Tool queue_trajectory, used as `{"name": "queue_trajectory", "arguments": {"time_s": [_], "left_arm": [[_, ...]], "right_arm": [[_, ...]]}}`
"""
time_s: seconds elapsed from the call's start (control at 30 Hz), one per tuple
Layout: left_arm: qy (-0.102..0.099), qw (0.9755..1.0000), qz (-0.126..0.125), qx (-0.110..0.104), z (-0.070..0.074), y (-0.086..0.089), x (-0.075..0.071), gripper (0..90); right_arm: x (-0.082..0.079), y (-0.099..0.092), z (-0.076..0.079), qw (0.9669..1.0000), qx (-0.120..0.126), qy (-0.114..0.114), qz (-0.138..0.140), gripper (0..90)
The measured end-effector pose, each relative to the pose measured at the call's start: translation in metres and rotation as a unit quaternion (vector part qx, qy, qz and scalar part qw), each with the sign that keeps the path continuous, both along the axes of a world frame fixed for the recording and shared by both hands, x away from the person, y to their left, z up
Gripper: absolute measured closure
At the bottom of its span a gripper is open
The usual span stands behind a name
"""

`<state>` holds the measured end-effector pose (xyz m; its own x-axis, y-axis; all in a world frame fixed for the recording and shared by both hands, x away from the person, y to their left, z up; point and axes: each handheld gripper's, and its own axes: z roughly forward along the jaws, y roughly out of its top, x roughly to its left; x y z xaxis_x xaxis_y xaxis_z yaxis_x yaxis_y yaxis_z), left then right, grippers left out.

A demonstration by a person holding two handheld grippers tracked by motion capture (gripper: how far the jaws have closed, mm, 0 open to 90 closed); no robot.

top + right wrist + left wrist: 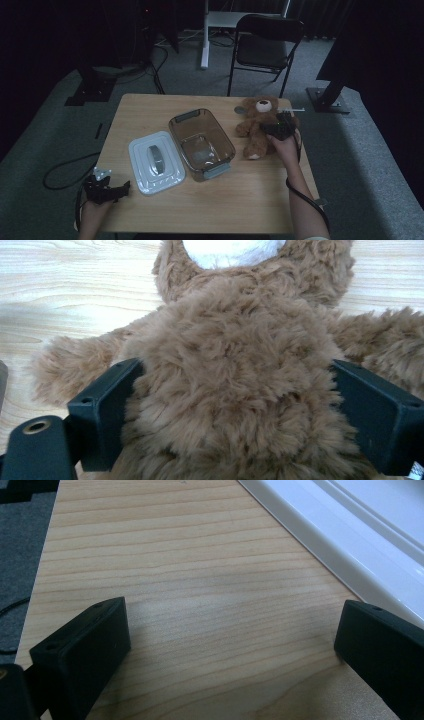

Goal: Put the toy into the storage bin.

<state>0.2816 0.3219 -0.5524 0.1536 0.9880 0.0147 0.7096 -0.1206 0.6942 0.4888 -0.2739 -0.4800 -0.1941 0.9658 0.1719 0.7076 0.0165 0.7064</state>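
Observation:
A brown teddy bear [257, 125] lies on its back at the right side of the wooden table [215, 205]. My right gripper [280, 127] is over its body. In the right gripper view the right gripper [237, 375] is open, and its black jaws straddle the furry torso of the bear [230, 315] and touch the fur on both sides. My left gripper [122, 189] rests near the table's front left corner. It is open [230, 625] over bare wood, just beside the white lid [360, 525].
A clear plastic container [201, 142] with grey latches stands open at the table's middle. Its white lid [156, 161] lies flat to the left of it. A dark folding chair [265, 47] stands beyond the far edge. Cables trail on the grey carpet at left.

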Motion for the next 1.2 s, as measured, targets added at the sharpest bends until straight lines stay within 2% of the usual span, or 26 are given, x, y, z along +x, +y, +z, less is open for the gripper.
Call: {"name": "queue_trajectory", "arguments": {"time_s": [0.07,0.13,0.2,0.27,0.43,0.53,0.63,0.8,1.0,1.2], "left_arm": [[0.0,1.0,0.0,0.0,0.0,0.0,0.0,2.2],[0.0,1.0,0.0,0.0,0.0,0.0,0.0,2.2],[0.0,1.0,0.0,0.0,0.0,0.0,0.0,2.1],[0.0,1.0,0.0,0.0,0.0,0.0,0.0,2.2],[0.0,1.0,0.0,0.0,0.0,0.0,0.0,2.2],[0.0,1.0,0.0,0.0,0.0,0.0,0.0,2.2],[0.0,1.0,0.0,0.0,0.0,0.0,0.0,2.2],[0.0,1.0,0.0,0.0,0.0,0.0,0.0,2.1],[0.0,1.0,0.0,0.0,0.0,0.0,0.0,2.2],[0.0,1.0,0.0,0.0,0.0,0.0,0.0,2.2]], "right_arm": [[-0.001,0.001,-0.002,1.0,-0.004,-0.005,0.005,10.6],[-0.002,0.002,-0.004,0.9996,-0.019,-0.017,0.013,10.7],[-0.003,0.003,-0.006,0.9993,-0.028,-0.017,0.016,10.7],[-0.002,0.008,-0.009,0.9987,-0.04,-0.01,0.031,10.6],[0.001,0.012,-0.012,0.9976,-0.058,0.007,0.037,12.1],[0.0,0.009,-0.014,0.9979,-0.056,0.013,0.03,21.6],[-0.005,0.009,-0.015,0.9974,-0.066,0.0,0.03,35.5],[-0.012,0.006,-0.013,0.9975,-0.06,-0.025,0.027,60.3],[-0.021,0.001,-0.004,0.9974,-0.049,-0.048,0.024,68.5],[-0.036,-0.004,0.011,0.9972,-0.026,-0.065,0.027,69.7]]}}
